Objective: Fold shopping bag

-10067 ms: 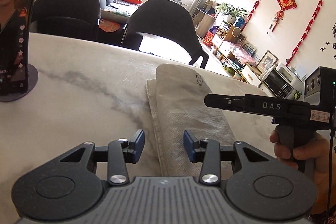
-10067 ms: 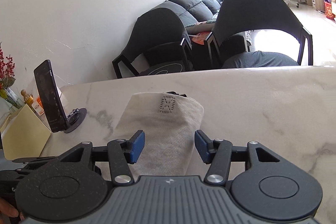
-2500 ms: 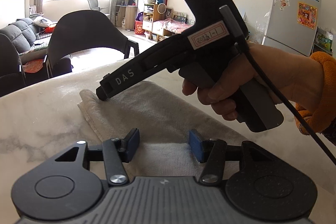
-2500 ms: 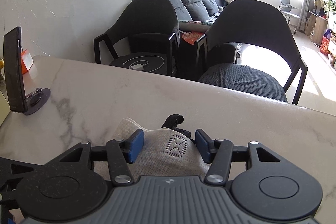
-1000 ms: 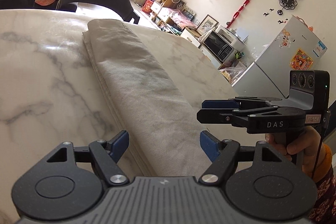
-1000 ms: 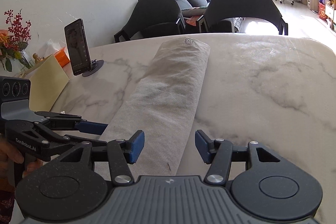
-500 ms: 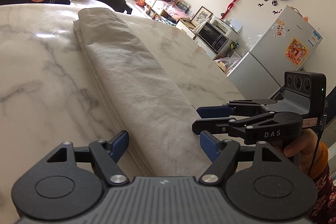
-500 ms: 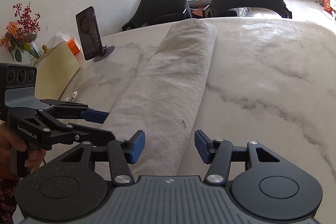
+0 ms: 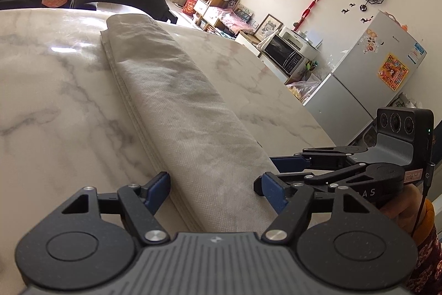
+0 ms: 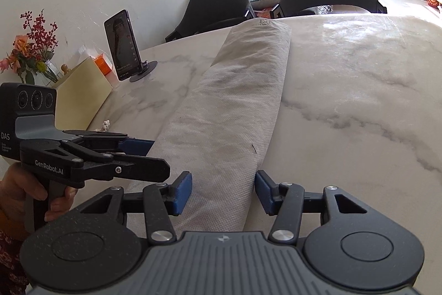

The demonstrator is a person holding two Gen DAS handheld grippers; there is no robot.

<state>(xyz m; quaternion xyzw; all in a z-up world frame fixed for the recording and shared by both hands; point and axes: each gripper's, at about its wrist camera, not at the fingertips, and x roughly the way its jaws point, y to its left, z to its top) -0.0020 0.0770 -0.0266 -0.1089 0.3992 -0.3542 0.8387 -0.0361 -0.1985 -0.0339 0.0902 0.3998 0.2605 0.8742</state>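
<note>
Shopping bag (image 9: pixel 176 90) lies folded into a long strip on marble table (image 10: pixel 359 90), running near to far. Left gripper (image 9: pixel 218 192) closing around near end, pads not pressing; right gripper (image 10: pixel 223 192) unclenched, straddling the same end.

bag's near end: the shopping bag (image 9: pixel 176 90) goes under the left claw (image 9: pixel 215 191), out of sight
bag's handles: hidden
phone (image 10: pixel 123 46) screen: too small to read

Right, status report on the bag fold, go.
Left tongs closing, right tongs open, both astride the near end. Shopping bag a long flat strip on the table. Nothing in the way.
</note>
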